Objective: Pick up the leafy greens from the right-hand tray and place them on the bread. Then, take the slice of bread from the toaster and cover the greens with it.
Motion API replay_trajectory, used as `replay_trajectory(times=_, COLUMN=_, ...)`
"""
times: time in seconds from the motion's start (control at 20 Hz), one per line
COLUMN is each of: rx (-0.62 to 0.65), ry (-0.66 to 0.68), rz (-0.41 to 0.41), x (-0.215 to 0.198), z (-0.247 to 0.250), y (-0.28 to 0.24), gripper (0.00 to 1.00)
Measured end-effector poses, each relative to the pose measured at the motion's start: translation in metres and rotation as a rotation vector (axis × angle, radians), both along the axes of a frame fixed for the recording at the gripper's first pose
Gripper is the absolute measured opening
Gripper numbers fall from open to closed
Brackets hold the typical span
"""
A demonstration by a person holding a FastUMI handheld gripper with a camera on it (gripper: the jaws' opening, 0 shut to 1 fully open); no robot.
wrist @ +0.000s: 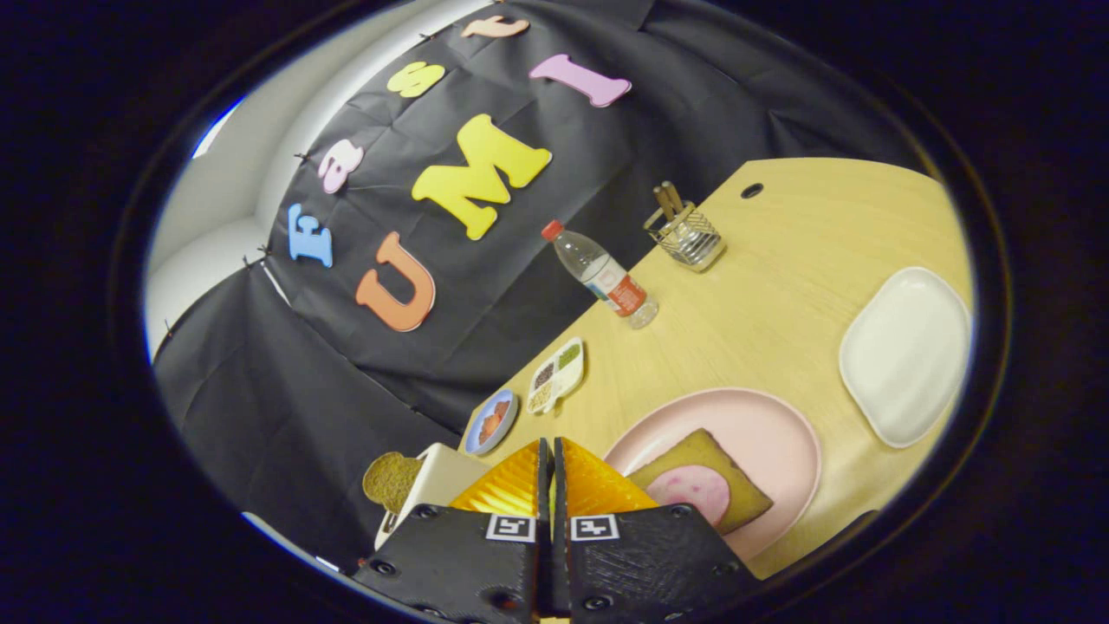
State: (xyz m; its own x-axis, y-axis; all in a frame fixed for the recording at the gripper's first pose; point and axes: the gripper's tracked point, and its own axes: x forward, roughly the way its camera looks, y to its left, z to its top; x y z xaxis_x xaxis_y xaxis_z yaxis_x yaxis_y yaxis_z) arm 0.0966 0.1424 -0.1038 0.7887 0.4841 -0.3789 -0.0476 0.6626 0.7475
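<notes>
- Gripper view: the gripper (551, 459) has its two fingers pressed close together, with just a thin slit between them. A tiny bit of yellow-green peeks out of the slit, but I cannot tell if it is the leafy greens.
- Just past the fingers, a little to one side, sits a pink plate (780, 433) with a slice of bread (736, 490) on it. A round pink slice of meat (693, 490) lies on top of the bread.
- On the other side of the fingers stands a white toaster (437, 481), with a brown slice of toast (392, 479) sticking out of it.
- Beyond the pink plate is a white tray (905, 355).
- Farther along the wooden table (780, 286) are a small blue dish (490, 422), a little white tray of seeds (556, 374), a water bottle (602, 276) and a wire cup (686, 232) with sticks in it.
</notes>
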Motion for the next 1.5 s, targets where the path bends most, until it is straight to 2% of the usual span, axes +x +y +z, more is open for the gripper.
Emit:
replay_trajectory(times=0.3, rx=-0.07, ry=0.041, rz=-0.086, x=0.005, z=-0.033, y=-0.043, gripper=0.0)
replay_trajectory(times=0.65, rx=-0.174, ry=0.089, rz=-0.088, x=-0.003, z=-0.064, y=-0.058, gripper=0.02)
replay_trajectory(times=0.8, rx=-0.225, ry=0.067, rz=-0.113, x=-0.003, z=-0.062, y=-0.065, gripper=0.39)
replay_trajectory(times=1.05, rx=-0.376, ry=-0.076, rz=-0.199, x=-0.002, z=-0.022, y=-0.082, gripper=0.88)
replay_trajectory(times=1.1, rx=-0.41, ry=-0.117, rz=-0.205, x=-0.003, z=-0.009, y=-0.078, gripper=0.94)
replay_trajectory(times=1.3, rx=-0.497, ry=-0.271, rz=-0.194, x=-0.012, z=0.054, y=-0.039, gripper=0.95)
replay_trajectory(times=1.5, rx=-0.548, ry=-0.407, rz=-0.146, x=-0.026, z=0.102, y=0.028, gripper=0.95)
